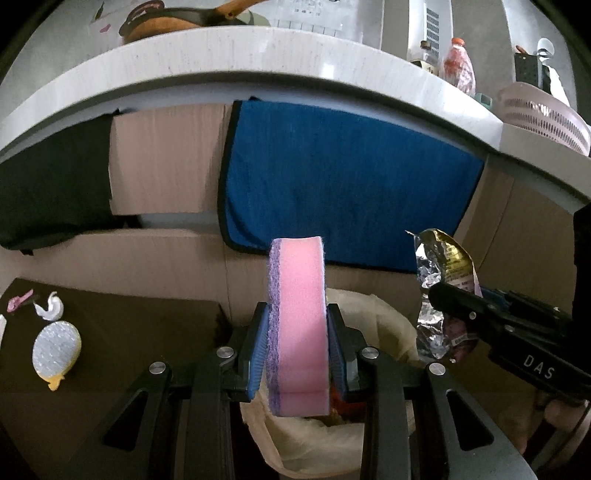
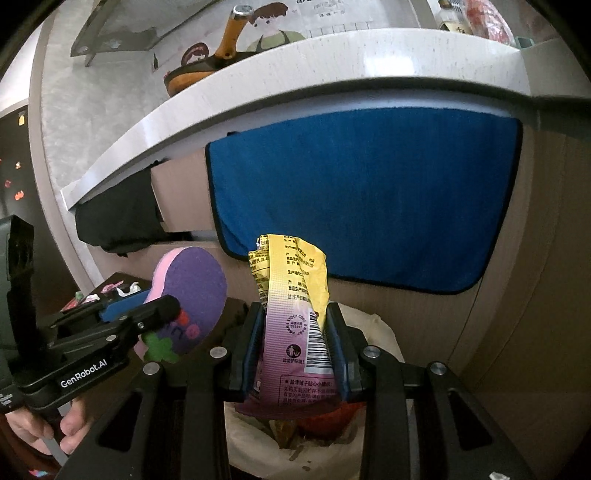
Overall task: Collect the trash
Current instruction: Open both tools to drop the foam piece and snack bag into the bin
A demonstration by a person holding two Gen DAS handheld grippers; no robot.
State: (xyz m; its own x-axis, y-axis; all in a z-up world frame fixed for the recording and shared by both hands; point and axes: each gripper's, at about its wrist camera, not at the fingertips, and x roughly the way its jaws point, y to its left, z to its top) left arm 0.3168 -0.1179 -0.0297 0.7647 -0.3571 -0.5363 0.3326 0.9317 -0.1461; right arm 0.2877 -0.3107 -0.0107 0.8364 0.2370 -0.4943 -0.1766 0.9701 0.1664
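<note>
The jaws of the left gripper (image 1: 297,350) clamp an upright pink foam sponge with a purple scouring face (image 1: 298,325); the right gripper (image 2: 295,350), marked "DAS", pinches a crumpled yellow-and-pink snack wrapper (image 2: 295,317) stamped "STOCK CODE", both above a white-lined trash bin (image 1: 384,325).

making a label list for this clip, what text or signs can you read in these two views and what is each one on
"DAS" – on the right gripper body, cut off.
"GenRobot.AI" – on the left gripper body.
"STOCK CODE" – round stamp on the snack wrapper, beside a barcode and a bin pictogram.
Chinese print on the wrapper: too small to read reliably.
Wall poster text: blurred.
Pink sponge: no text.
</note>
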